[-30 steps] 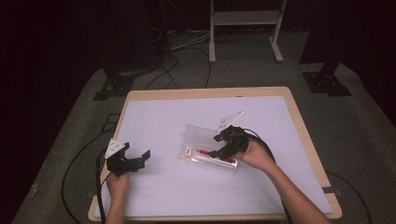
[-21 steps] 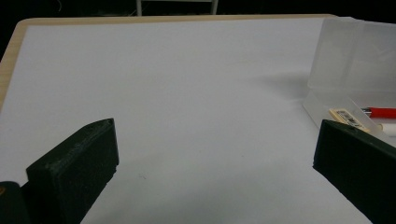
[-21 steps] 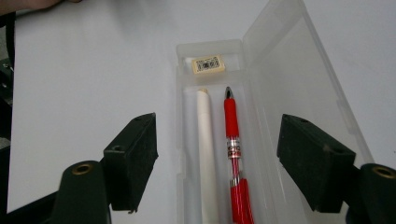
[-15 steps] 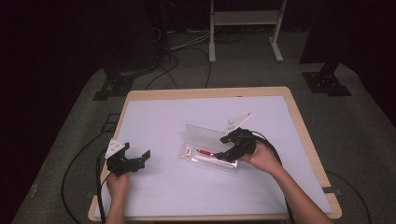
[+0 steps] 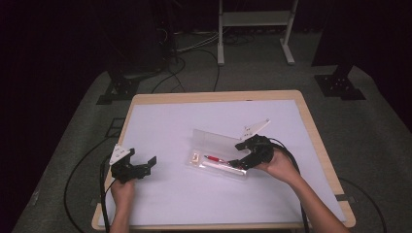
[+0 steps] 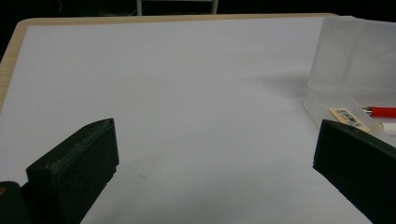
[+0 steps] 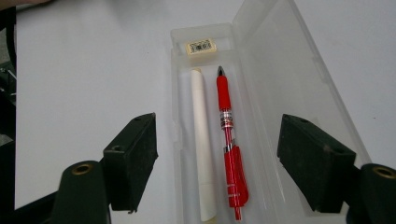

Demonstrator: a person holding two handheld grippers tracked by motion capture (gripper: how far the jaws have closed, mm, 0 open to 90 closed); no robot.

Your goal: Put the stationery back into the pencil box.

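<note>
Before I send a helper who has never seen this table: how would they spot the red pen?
On the white table, find the clear plastic case lying open near the right gripper. Inside its tray lie two slim things side by side. The red pen is the one nearer the raised lid, beside a plain white stick.

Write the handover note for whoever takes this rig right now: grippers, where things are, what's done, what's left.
Left gripper: open, holding nothing, near the table's left front, apart from the case.
Right gripper: open, holding nothing, jaws either side of the clear plastic case, above its contents.
Case: mid-table, lid open and leaning back. Inside lie a red pen and a white pen side by side, with a small barcoded label at the far end.
Done: both pens are in the case.
Left, probably: close the lid. The right gripper is best placed for that; the left could steady the case.
</note>
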